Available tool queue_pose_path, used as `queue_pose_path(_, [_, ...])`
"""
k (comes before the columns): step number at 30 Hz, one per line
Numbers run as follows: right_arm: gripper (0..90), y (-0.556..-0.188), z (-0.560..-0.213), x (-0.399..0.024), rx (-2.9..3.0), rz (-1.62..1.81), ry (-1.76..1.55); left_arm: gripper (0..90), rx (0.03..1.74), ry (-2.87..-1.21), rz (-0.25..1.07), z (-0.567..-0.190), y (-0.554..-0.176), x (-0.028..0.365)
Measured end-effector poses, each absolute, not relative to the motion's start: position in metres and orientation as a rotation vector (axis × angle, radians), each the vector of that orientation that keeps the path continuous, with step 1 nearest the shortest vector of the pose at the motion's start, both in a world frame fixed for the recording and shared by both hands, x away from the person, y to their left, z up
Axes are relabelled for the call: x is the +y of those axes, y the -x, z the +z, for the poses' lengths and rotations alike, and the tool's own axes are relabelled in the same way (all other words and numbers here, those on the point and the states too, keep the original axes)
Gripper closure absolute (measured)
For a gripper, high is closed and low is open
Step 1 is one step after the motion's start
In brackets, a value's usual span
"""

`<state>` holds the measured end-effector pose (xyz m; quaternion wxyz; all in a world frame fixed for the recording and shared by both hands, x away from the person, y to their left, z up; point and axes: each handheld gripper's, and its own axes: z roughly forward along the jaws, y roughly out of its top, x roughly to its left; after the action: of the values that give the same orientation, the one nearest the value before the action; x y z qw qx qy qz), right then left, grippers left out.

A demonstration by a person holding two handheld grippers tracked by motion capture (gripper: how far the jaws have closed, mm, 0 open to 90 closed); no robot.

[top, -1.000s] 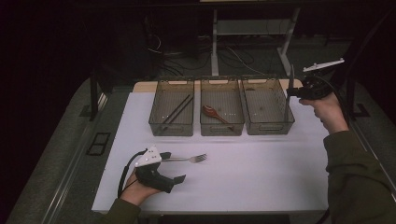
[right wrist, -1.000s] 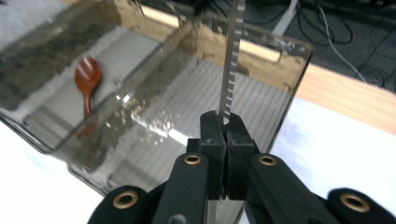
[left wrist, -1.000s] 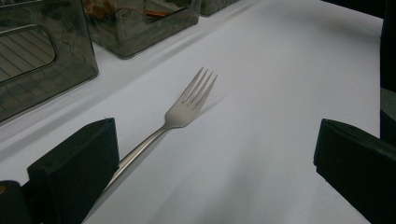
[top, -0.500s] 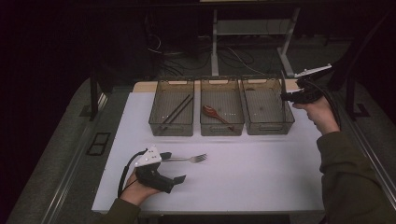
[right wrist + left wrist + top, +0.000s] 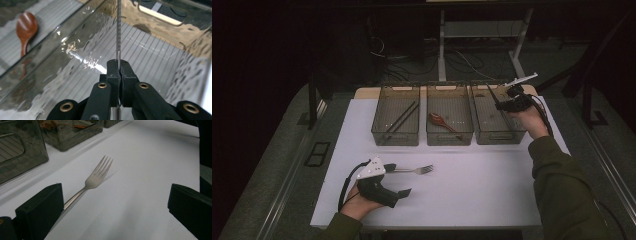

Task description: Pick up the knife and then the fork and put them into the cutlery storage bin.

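Observation:
A steel fork [image 5: 417, 170] lies on the white table, tines to the right. My left gripper [image 5: 398, 179] rests on the table at the fork's handle end. Its jaws stand wide open, and the fork [image 5: 96, 176] runs past the left jaw. My right gripper [image 5: 499, 106] hovers over the right-hand bin [image 5: 499, 137], shut on a thin serrated knife [image 5: 492, 95]. In the right gripper view the knife [image 5: 119, 30] rises edge-on from the closed jaws [image 5: 119, 66], above the bin's ribbed floor [image 5: 150, 57].
Three smoky clear bins stand in a row at the table's far side. The left bin [image 5: 394, 137] holds dark chopsticks [image 5: 404, 116]. A wooden spoon [image 5: 439, 121] lies in the middle bin [image 5: 449, 137]. White table surface spreads between the bins and the front edge.
My right gripper has moved left with the knife, from beside the right bin to over it. The left gripper and the fork have not moved.

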<state>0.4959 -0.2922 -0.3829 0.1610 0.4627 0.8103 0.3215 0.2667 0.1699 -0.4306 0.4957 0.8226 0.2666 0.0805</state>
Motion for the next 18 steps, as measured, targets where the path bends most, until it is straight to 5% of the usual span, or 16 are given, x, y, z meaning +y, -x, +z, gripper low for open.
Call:
queue_pose_path(8, [85.2,-0.504,-0.394,-0.279,2.356,0.831,-1.32,0.0,0.639,-2.003,0.185,-0.431,-0.267,0.169])
queue_pose_path(18, [63.4,-0.499,-0.391,-0.281,2.383,0.873,-1.338,0.0,0.64,-2.005,0.186,-0.431,-0.267,0.169])
